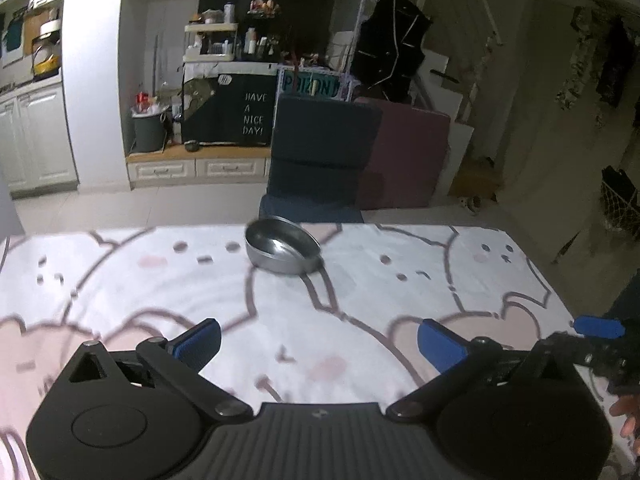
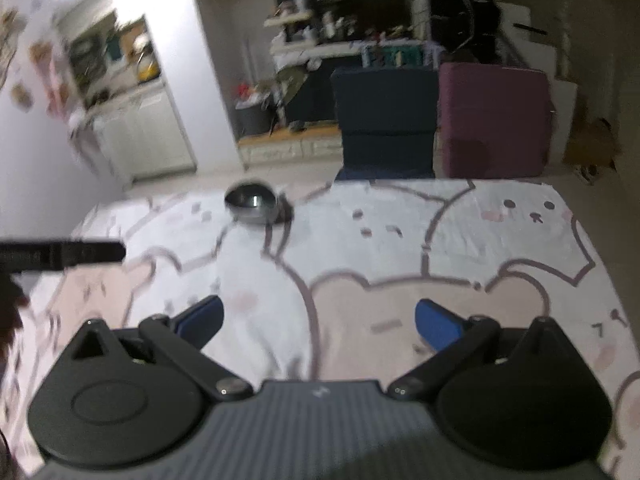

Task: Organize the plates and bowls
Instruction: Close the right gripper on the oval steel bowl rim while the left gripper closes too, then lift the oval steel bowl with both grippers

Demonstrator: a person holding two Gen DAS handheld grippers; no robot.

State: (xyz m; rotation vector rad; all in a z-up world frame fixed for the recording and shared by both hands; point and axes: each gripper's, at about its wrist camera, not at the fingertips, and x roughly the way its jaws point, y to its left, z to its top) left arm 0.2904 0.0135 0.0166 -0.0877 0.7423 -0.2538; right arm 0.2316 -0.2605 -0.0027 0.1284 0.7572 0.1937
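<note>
Left gripper (image 1: 318,340): jaws wide apart, nothing between them, above the tablecloth (image 1: 120,280).
Right gripper (image 2: 318,320): jaws wide apart, empty.
Metal bowl (image 1: 283,251): upright at the table's far edge, before a dark chair (image 1: 320,152).

- A bowl (image 1: 283,250) is set on the table (image 1: 120,280), near the far edge.
- A chair (image 1: 320,152) is placed behind the table, directly beyond the bowl.
- A folded mattress (image 1: 404,152) is stood to the right of the chair, touching it or just beside it.
- A bin (image 1: 149,130) is positioned on a raised ledge (image 1: 192,154) behind and to the left of the chair.
- A shelf unit (image 1: 212,40) is mounted above the ledge, to the right of the bin.
</note>
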